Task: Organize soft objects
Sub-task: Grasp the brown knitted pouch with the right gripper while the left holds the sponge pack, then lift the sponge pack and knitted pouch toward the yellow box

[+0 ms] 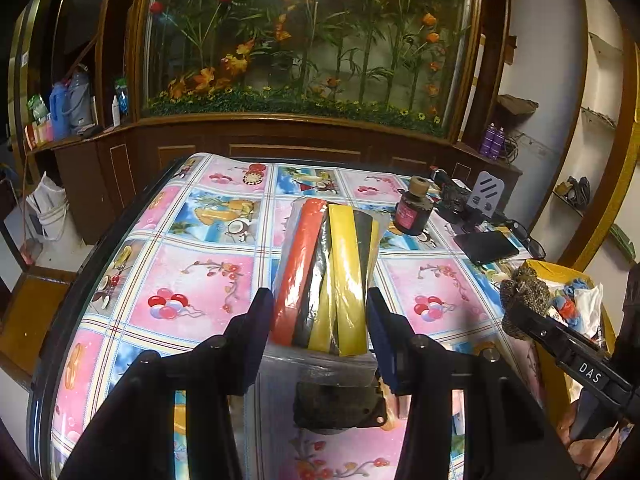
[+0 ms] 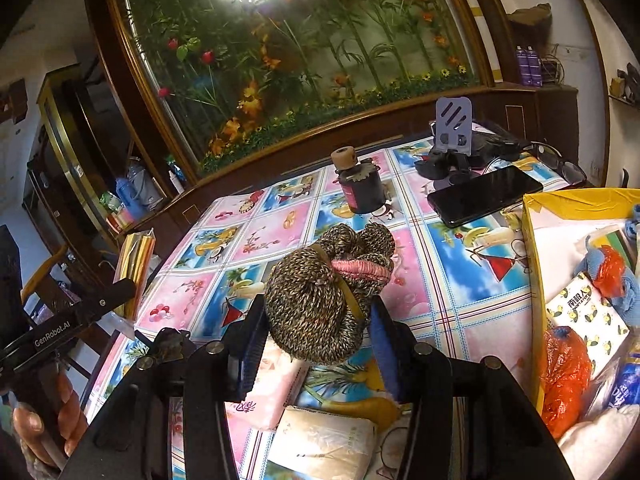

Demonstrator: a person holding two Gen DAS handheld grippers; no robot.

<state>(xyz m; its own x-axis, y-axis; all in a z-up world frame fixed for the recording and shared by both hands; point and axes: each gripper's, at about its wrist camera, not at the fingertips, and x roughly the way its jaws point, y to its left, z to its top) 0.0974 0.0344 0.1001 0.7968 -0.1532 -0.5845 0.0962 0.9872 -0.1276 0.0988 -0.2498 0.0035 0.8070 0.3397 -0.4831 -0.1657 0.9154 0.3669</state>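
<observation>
Right wrist view, right claw (image 2: 318, 320) gripping knitted bundle (image 2: 320, 292), yellow box (image 2: 532, 280) rim beside.

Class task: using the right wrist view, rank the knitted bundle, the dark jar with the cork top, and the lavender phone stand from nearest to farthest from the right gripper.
1. Knitted bundle: held between the right gripper's jaws.
2. Dark jar: mid-table, straight ahead.
3. Lavender phone stand: far edge, ahead to the right.

Two near wrist views — shared tablecloth (image 1: 208, 280)
</observation>
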